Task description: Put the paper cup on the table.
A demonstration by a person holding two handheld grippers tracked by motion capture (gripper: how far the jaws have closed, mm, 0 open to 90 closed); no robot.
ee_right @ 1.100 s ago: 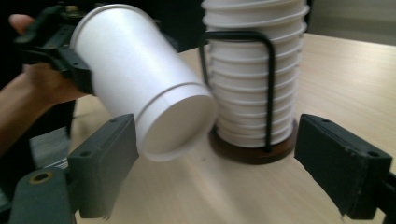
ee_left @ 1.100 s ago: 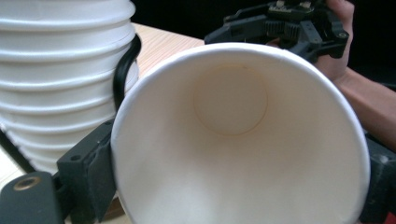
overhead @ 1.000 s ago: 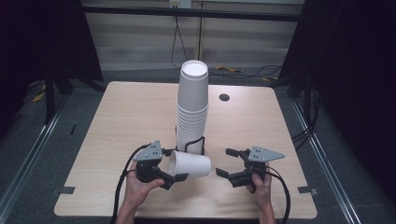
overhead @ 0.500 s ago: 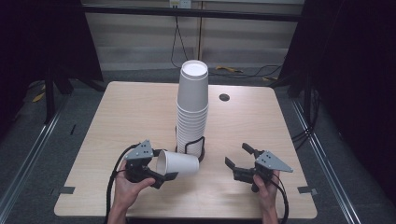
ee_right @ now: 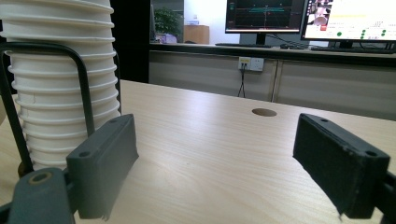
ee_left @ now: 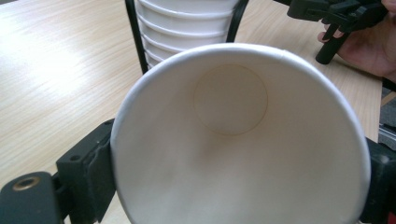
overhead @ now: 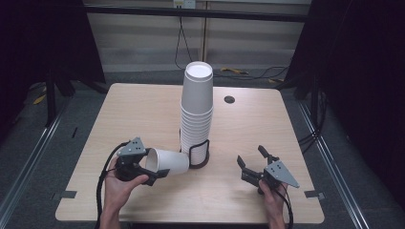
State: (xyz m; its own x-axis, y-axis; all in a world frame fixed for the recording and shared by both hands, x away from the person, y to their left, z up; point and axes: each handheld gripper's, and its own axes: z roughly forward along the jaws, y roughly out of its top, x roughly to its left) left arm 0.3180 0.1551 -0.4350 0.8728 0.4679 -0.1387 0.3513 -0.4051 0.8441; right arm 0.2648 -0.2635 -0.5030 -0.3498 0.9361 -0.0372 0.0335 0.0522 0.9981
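Since earlier, right gripper (overhead: 250, 162) moved farther right, jaws spread; left gripper (overhead: 152, 168) clamps cup (overhead: 167, 161) sideways beside holder (overhead: 198, 153) of stacked cups (overhead: 197, 109) on table (overhead: 143, 105). Left gripper view: cup (ee_left: 238, 135) empty. Right gripper view: stack (ee_right: 56, 88) left.

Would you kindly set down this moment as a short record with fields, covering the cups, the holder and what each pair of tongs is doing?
surface: wooden table
cup stack: tall stack of white paper cups, upside down, in a black wire holder
loose cup: single white cup on its side, mouth toward the person
left tongs: shut on the single white cup
right tongs: open, holding nothing, to the right of the holder
table hole: right of the stack, far side
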